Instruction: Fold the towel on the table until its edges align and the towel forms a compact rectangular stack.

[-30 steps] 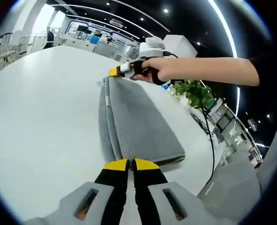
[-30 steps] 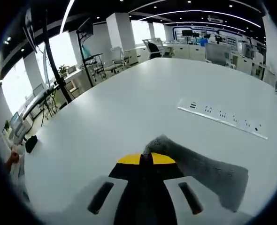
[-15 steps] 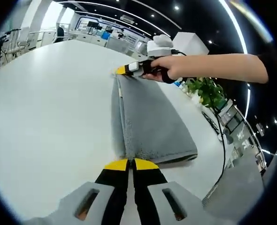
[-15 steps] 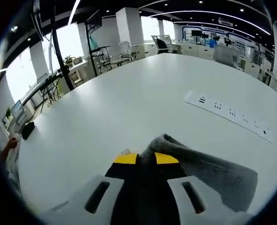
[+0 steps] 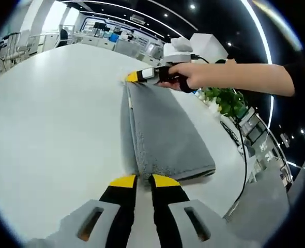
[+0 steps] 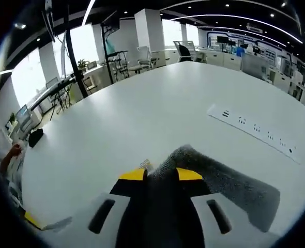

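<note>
Left gripper view:
Towel (image 5: pixel 163 134): grey, soft, limp; folded long strip on the white table (image 5: pixel 49 129); best taken at corners.
Left tongs (image 5: pixel 138 181): slightly spread, just short of the near end.
Right tongs (image 5: pixel 133 77): at the far corner; grip unclear.

Right gripper view:
Right tongs (image 6: pixel 160 174): parted, towel (image 6: pixel 219 181) corner between them.
Power strip (image 6: pixel 253 132): well beyond.

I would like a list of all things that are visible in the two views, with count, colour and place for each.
towel: one, grey, folded long on the table.
table: one, white, under the towel.
power strip: one, white, flat on the table beyond the towel.
plant: one, green, past the table edge.
left hand-held gripper: one, black with yellow tips, open at the near towel end.
right hand-held gripper: one, black with yellow tips, open around the far towel end.
hand: one, holding the right hand-held gripper.
</note>
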Motion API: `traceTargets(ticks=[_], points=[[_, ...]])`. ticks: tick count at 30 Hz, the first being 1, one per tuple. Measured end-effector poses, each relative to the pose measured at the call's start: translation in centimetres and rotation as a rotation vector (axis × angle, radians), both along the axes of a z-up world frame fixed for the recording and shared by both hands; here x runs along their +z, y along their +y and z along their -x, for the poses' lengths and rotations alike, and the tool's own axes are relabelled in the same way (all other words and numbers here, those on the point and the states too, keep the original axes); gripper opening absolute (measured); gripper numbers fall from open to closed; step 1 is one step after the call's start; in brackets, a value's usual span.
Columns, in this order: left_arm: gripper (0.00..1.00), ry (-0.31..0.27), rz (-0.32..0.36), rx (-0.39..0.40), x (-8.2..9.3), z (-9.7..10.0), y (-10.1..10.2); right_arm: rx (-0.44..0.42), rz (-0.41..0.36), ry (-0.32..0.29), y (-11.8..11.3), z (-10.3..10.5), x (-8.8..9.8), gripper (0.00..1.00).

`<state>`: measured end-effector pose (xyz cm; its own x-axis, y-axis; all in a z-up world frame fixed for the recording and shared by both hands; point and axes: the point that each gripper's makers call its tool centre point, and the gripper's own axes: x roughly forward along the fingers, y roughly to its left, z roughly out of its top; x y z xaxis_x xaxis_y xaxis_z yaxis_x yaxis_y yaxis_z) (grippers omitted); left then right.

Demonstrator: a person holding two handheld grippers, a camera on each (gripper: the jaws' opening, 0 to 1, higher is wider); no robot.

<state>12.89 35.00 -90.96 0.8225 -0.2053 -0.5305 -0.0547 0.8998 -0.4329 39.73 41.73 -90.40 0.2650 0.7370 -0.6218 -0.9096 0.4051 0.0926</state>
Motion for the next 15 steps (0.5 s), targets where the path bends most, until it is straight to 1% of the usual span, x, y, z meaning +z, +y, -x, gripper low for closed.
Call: traceTargets(ticks=[1, 2, 4, 5, 8, 11, 13, 15], points=[[0.24, -0.005, 0.0, -0.006, 0.2, 0.0, 0.0, -0.004, -0.015, 0.014, -0.1, 0.0, 0.2, 0.22], [0.25, -0.006, -0.016, -0.026, 0.5, -0.1, 0.0, -0.006, -0.02, 0.014, -0.1, -0.1, 0.4, 0.23], [0.25, -0.013, -0.077, -0.058, 1.0, -0.4, 0.3, 0.002, -0.022, -0.004, -0.2, -0.5, 0.7, 0.25], [0.27, -0.016, -0.089, -0.069, 1.2, -0.6, 0.4, 0.002, -0.019, -0.008, -0.4, -0.6, 0.9, 0.26], [0.29, -0.029, -0.112, -0.082, 2.1, -1.7, 0.6, -0.025, -0.037, -0.001, -0.8, -1.5, 1.4, 0.27], [0.32, -0.04, -0.131, -0.096, 2.7, -2.9, 0.9, -0.032, -0.044, -0.007, -1.7, -1.6, 2.3, 0.28], [0.37, -0.058, -0.131, -0.106, 3.2, -3.9, 1.0, -0.053, -0.058, 0.018, -2.3, -1.4, 2.7, 0.29], [0.4, -0.059, -0.141, -0.116, 3.3, -4.9, 1.3, -0.073, -0.078, 0.032, -3.1, -1.5, 3.2, 0.3]])
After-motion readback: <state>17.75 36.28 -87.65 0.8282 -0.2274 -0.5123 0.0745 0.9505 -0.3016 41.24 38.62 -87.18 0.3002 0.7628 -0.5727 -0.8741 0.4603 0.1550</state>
